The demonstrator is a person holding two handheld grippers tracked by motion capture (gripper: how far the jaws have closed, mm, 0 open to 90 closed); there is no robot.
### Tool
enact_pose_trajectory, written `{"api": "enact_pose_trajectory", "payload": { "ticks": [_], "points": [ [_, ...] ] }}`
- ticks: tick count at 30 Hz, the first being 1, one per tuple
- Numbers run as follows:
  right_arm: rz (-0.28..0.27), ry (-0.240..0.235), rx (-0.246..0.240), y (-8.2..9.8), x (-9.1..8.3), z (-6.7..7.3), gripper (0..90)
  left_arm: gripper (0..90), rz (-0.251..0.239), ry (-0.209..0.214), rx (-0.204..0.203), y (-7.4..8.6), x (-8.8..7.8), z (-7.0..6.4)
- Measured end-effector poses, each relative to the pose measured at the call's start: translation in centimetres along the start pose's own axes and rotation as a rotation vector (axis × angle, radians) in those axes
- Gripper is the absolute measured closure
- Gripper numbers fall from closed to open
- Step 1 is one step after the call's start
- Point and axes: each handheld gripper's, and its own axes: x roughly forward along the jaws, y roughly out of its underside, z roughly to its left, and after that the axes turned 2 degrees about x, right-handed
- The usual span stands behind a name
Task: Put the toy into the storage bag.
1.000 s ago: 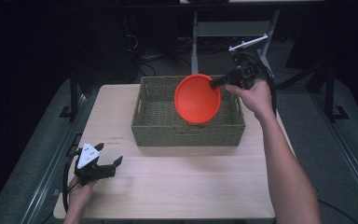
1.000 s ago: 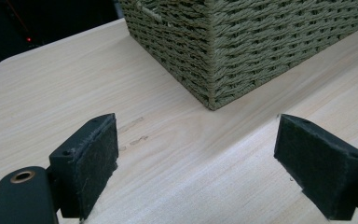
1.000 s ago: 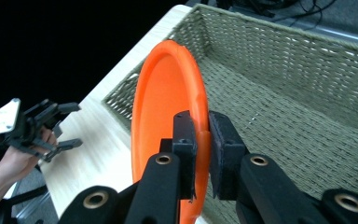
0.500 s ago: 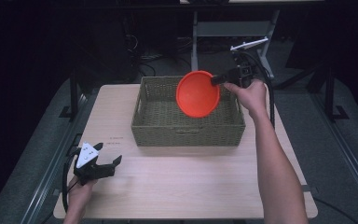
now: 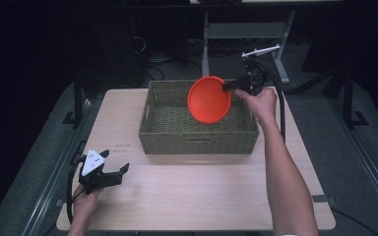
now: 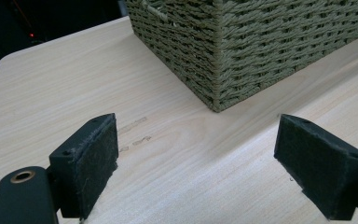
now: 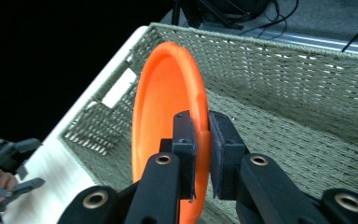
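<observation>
Left tool [image 5: 119,172]: rests low on the near-left corner of the tabletop [image 5: 197,196], held by the person's left hand [image 5: 84,204]; its jaws stand wide apart with nothing between them — in the left gripper view only bare wood lies between the two black pads [image 6: 86,163].
Tabletop: pale wood, a few faint marks just ahead of the left tool.
Basket [image 5: 197,140]: green-brown woven, rectangular, on the far half of the tabletop; its near corner rises just beyond the left tool in the left gripper view.
Right tool [image 5: 227,86]: held by the right hand [image 5: 261,102] above the basket's far-right part, jaws clenched on the rim of the orange plate [image 5: 209,99].
Orange plate: tilted nearly on edge, in the air over the basket's interior — in the right gripper view the rim sits pinched between the two pads [image 7: 185,140], with the basket floor behind it.
</observation>
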Motion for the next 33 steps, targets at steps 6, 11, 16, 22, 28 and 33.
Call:
{"api": "enact_pose_trajectory", "payload": {
  "ticks": [6, 11, 16, 22, 28, 33],
  "points": [
    [0.030, 0.020, 0.002, -0.1, 1.6, -0.3, 81.6, 13.0, -0.019, -0.003, -0.021, 0.0, 0.1, 0.1],
    [0.047, 0.022, 0.007, -0.1, 2.9, -0.8, 81.6, 13.0, -0.010, -0.004, -0.008, 0.1, 0.0, 0.2],
    [0.075, 0.042, 0.020, 0.1, 4.3, -0.9, 81.6, 13.0, -0.005, -0.013, -0.023, 0.3, 0.1, 0.5],
    [0.107, 0.066, 0.024, 0.2, 5.3, -0.8, 81.5, 13.0, -0.001, -0.007, -0.018, 0.2, 0.1, 0.3],
    [0.114, 0.071, 0.030, 0.6, 5.6, -1.2, 81.5, 13.0, -0.001, -0.003, -0.017, 0.2, 0.0, 0.3],
    [0.157, 0.097, 0.033, 1.0, 6.4, -1.6, 81.5, 13.0, -0.005, -0.004, -0.017, 0.2, 0.0, 0.2]
  ]
}}
